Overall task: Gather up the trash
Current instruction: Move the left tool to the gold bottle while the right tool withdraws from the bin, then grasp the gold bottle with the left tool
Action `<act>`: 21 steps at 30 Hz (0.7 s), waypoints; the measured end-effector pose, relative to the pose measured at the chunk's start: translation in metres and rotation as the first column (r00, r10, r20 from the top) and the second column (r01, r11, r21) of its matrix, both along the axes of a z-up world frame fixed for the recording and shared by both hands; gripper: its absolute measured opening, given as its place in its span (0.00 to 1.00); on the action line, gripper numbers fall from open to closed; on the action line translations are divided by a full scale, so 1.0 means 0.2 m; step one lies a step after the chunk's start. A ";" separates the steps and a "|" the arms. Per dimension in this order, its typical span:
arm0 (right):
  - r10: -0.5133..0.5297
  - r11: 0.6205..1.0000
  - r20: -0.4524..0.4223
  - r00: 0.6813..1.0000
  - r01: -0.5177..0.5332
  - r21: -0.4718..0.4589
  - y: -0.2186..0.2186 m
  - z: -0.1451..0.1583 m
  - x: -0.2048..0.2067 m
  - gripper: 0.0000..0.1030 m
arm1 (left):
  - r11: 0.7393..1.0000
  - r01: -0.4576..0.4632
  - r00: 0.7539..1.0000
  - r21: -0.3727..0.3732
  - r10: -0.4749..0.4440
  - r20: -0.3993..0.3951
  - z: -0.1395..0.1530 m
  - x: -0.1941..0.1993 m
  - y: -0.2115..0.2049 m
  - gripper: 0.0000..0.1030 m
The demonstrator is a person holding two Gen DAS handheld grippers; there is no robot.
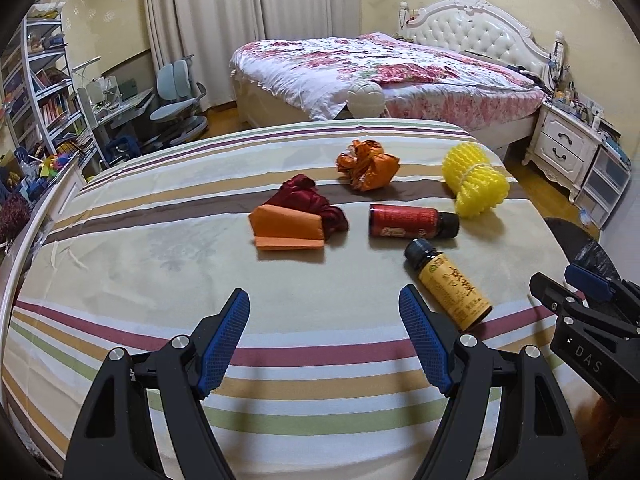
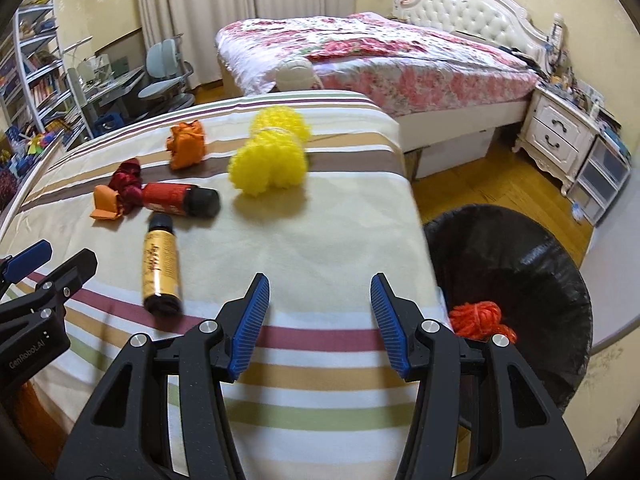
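A: Both the left gripper (image 1: 324, 344) and right gripper (image 2: 316, 320) gape, gripping nothing?
B: Yes. The yellow-label bottle (image 1: 450, 285) lies at one o'clock of the left; the bin (image 2: 520, 256) with orange yarn (image 2: 480, 316) sits at three o'clock of the striped bed (image 2: 320, 240).

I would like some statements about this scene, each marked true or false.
1. Both bottles lie on their sides: the yellow-label bottle and the red-label bottle. True.
2. The left gripper holds a bottle. False: its jaws are open and empty.
3. The bin holds an orange yarn bundle. True.
4. The yellow foam netting is in the bin. False: it lies on the striped sheet.
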State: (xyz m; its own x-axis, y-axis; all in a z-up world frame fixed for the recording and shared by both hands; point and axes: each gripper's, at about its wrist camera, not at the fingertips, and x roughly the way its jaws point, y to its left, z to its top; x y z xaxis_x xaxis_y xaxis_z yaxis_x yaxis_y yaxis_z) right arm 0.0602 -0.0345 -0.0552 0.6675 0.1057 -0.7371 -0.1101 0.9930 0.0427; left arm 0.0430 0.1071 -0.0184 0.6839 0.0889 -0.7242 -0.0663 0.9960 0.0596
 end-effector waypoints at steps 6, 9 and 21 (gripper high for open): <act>-0.037 0.999 0.008 0.999 0.037 0.022 -0.13 0.00 -0.03 0.50 | 1.000 0.012 1.000 -0.019 -0.012 -0.013 0.02 0.05 -0.13 0.73; -0.043 0.999 0.013 0.999 0.043 0.033 -0.16 0.00 -0.04 0.50 | 1.000 0.016 1.000 -0.016 -0.017 -0.015 0.01 0.08 -0.19 0.73; 0.004 0.999 0.023 1.000 -0.005 0.044 -0.06 0.02 -0.04 0.50 | 0.999 0.044 0.996 -0.013 -0.045 -0.083 -0.12 0.13 -0.18 0.37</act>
State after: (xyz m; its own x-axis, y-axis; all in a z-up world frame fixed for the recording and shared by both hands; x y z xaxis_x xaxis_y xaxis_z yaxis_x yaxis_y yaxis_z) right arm 0.0521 -0.0471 -0.0507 0.6836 0.1408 -0.7162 -0.1159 0.9897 0.0839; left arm 0.0689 0.0709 -0.0427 0.6240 0.0513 -0.7797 -0.0175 0.9985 0.0517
